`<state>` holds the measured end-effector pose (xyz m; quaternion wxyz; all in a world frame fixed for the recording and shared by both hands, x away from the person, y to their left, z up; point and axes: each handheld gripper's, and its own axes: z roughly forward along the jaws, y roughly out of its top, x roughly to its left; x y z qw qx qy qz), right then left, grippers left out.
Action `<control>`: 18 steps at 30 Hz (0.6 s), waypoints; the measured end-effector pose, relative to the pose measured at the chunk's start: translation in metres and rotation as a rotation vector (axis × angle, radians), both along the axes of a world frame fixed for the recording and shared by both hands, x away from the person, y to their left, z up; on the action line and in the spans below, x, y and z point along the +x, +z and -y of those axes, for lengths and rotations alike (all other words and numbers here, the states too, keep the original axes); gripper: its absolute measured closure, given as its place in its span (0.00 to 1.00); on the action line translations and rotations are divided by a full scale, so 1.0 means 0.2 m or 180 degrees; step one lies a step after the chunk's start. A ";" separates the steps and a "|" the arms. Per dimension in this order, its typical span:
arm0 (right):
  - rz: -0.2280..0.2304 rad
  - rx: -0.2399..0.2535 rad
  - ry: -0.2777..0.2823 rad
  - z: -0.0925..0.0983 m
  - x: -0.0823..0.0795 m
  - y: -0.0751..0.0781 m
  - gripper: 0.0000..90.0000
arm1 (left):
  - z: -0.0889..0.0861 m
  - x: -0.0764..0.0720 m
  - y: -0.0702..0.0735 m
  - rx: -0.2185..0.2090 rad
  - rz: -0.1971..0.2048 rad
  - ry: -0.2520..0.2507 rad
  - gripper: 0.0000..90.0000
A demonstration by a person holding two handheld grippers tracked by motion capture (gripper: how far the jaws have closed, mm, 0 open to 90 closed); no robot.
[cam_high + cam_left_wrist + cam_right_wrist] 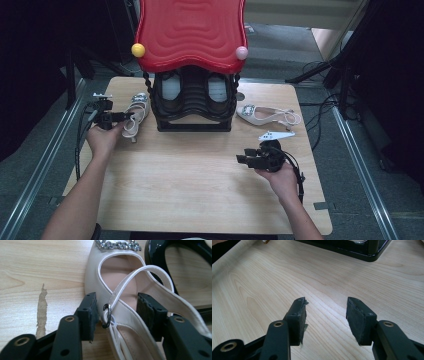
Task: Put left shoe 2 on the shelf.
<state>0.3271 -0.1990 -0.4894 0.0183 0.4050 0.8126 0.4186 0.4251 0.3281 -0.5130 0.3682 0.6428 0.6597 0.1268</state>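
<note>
- You are reaching your left gripper [131,116] toward the cream sandal [135,114] that is lying at about ten o'clock on the wooden table [200,180], just to the left of the black shoe rack [194,102].
- In the left gripper view your jaws are standing fairly wide apart, one to each side of the sandal's [125,297] side wall and strap. The pads are not pressing on it: a gap is showing on both sides, so you are holding nothing.
- The small metal buckle ring [107,315] is sitting between the jaws, close to the pad at nine o'clock in that view.
- The rhinestone trim [117,245] on the toe is lying at twelve o'clock in that view, pointing away from you.
- The sandal is resting on its sole, with the rack's black base [175,270] just beside it at two o'clock.
- Your right gripper [242,158] is hovering over bare wood at about four o'clock on the table, its jaws pointing toward nine o'clock.
- In the right gripper view its jaws are standing wide apart with nothing but the table between them.
- The second cream sandal [267,115] is lying at about two o'clock on the table, right of the rack and well apart from your right gripper.
- The red wavy lid [191,32] is standing up above the rack at twelve o'clock.
</note>
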 end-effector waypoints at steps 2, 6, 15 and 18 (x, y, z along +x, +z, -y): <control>0.0010 -0.0004 0.0003 0.00 0.00 0.00 0.58 | 0.01 0.00 0.00 0.0066 0.0035 0.0022 0.59; 0.0015 -0.0018 0.0009 0.00 0.00 0.00 0.58 | 0.00 -0.02 -0.02 0.0009 0.0085 0.0117 0.67; 0.0013 -0.0025 0.0006 -0.01 0.00 0.00 0.57 | -0.04 -0.03 -0.01 -0.0131 -0.0027 0.0286 0.88; 0.0018 -0.0031 0.0008 -0.01 0.00 -0.01 0.57 | -0.04 -0.03 -0.01 -0.0215 -0.0029 0.0369 0.89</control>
